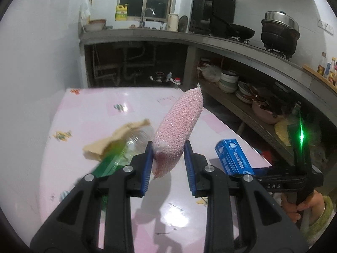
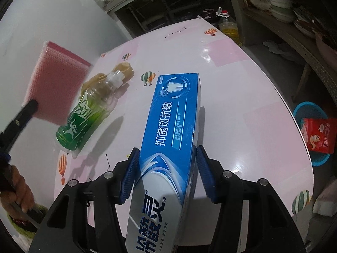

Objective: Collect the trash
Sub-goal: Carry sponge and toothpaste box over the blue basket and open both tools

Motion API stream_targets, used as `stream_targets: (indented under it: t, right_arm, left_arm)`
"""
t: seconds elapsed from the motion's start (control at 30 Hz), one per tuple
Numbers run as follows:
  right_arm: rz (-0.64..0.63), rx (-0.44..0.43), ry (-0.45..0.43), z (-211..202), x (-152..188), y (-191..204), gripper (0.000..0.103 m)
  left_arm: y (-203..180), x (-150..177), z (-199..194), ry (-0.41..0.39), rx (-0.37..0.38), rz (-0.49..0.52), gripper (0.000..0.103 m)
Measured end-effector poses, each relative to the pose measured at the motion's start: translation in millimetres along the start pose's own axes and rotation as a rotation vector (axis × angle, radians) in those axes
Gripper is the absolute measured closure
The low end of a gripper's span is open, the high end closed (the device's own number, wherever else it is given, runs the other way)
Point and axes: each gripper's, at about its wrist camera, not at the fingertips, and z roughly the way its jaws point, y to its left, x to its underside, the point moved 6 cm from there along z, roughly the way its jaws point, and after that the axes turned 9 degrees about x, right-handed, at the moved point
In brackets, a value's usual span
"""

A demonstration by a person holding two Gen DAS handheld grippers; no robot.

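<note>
A: Right, trash status. Pink mesh sponge [image 1: 179,126] is clamped in the left gripper [image 1: 168,164], lifted clear of the counter [image 1: 88,105], its far end tilted up. Blue toothpaste box [image 2: 174,126] is grasped lengthwise by the right gripper [image 2: 166,170], also off the surface.

B: What remains down there?

A: Plastic bottle [image 2: 88,113] lying on its side, green label, white cap, nearly empty. Crumpled tan paper [image 2: 124,69] sits touching its cap end. In the left wrist view both are blurred, just left of the sponge.

B: Surface?

A: Glossy pink-and-white cover with hot-air balloon prints [image 2: 148,78], strong glare.

B: Room?

A: Kitchen. Concrete worktop along the wall with a sink tap [image 1: 147,12], a black pan [image 1: 240,30] and a lidded pot [image 1: 280,31] on burners, stacked bowls [image 1: 228,80] on the shelf beneath. Blue basket [image 2: 311,130] on the floor past the counter edge, red snack bag [image 2: 320,135] inside. Oil bottle [image 2: 228,27] stands beyond the far edge.
</note>
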Motion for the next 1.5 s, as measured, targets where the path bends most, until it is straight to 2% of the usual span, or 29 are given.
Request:
stream_targets:
  t: [0.27,0.57,0.73,0.9,1.07,1.23,1.33,1.43,1.5]
  right_arm:
    - [0.048,-0.012,-0.036,-18,3,-20,0.05]
    - [0.123,0.005,-0.1,-51,4,-64,0.051]
    - [0.188,0.018,-0.152,-74,4,-99,0.051]
    - [0.274,0.066,-0.206,-100,12,-153,0.051]
    - [0.422,0.122,-0.227,-116,31,-227,0.051]
    - [0.576,0.181,-0.189,-108,62,-301,0.051]
    - [0.637,0.2,-0.153,-93,76,-332,0.051]
    - [0.69,0.208,-0.119,-75,87,-357,0.051]
    - [0.717,0.21,-0.1,-62,91,-368,0.051]
  left_arm:
    - [-26,13,15,0.042,0.036,0.009,0.076]
    - [-65,-2,31,0.042,0.098,0.044,0.076]
    - [-98,-10,47,0.061,0.158,0.079,0.076]
    - [-150,-21,76,0.094,0.258,0.114,0.076]
    - [-209,-29,123,0.19,0.385,0.131,0.076]
    - [-269,-19,196,0.357,0.475,0.108,0.076]
    - [-291,-4,238,0.468,0.494,0.076,0.075]
    - [-311,17,289,0.572,0.463,0.072,0.075]
    - [-323,29,316,0.612,0.44,0.081,0.075]
